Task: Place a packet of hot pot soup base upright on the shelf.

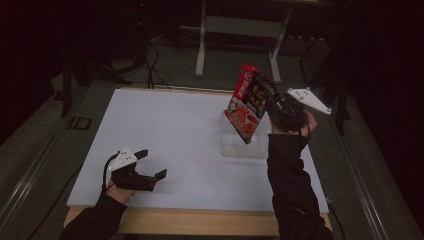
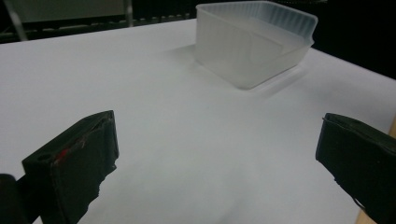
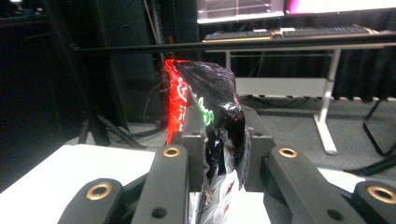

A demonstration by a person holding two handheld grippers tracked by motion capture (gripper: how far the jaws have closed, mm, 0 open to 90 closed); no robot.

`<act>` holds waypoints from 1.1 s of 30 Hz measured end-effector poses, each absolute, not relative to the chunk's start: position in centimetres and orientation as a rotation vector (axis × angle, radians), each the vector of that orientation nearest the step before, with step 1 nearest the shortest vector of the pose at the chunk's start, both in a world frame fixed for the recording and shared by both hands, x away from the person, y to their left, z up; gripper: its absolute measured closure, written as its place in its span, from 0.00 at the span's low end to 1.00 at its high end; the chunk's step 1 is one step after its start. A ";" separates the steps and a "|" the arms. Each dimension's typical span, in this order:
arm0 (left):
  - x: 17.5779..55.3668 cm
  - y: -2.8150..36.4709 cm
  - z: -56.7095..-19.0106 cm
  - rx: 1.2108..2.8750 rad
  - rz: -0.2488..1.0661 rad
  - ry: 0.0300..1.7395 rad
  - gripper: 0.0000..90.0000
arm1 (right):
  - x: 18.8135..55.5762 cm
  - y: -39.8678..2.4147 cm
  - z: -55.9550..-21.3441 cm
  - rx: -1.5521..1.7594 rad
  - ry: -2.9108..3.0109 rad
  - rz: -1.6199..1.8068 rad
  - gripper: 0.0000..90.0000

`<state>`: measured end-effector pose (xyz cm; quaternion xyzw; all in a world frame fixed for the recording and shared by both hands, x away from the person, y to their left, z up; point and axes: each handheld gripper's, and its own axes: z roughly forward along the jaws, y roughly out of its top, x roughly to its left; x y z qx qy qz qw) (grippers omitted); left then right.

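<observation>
Right tongs (image 1: 270,102) are clamping our packet (image 1: 246,106), hanging tilted directly above the tub (image 1: 240,147); left tongs (image 1: 149,165) are gaping, farther away.

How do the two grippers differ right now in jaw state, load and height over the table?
The left gripper has its jaws wide apart with nothing between them; the right gripper is shut on the red snack bag. The left gripper sits low near the table's front edge, while the right gripper is raised, holding the bag tilted above the clear plastic container. Both are black two-jaw tools held in dark-sleeved hands.
</observation>
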<state>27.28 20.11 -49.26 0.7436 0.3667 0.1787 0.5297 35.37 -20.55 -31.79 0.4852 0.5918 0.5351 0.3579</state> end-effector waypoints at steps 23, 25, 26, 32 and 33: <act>27.3 19.3 -50.2 1.804 0.438 0.859 0.00 | 37.8 -18.7 -38.1 1.362 1.514 1.309 0.85; 27.3 19.3 -50.2 1.801 0.435 0.856 0.00 | 37.9 -18.7 -38.4 1.367 1.515 1.309 0.85; 27.3 19.3 -50.2 1.798 0.435 0.857 0.00 | 38.0 -18.7 -38.6 1.370 1.514 1.309 0.85; 27.3 19.3 -50.2 1.796 0.434 0.858 0.00 | 38.2 -18.3 -39.7 1.371 1.534 1.289 0.85; 27.3 19.3 -50.2 1.800 0.433 0.858 0.00 | 38.2 -18.3 -39.9 1.375 1.538 1.287 0.85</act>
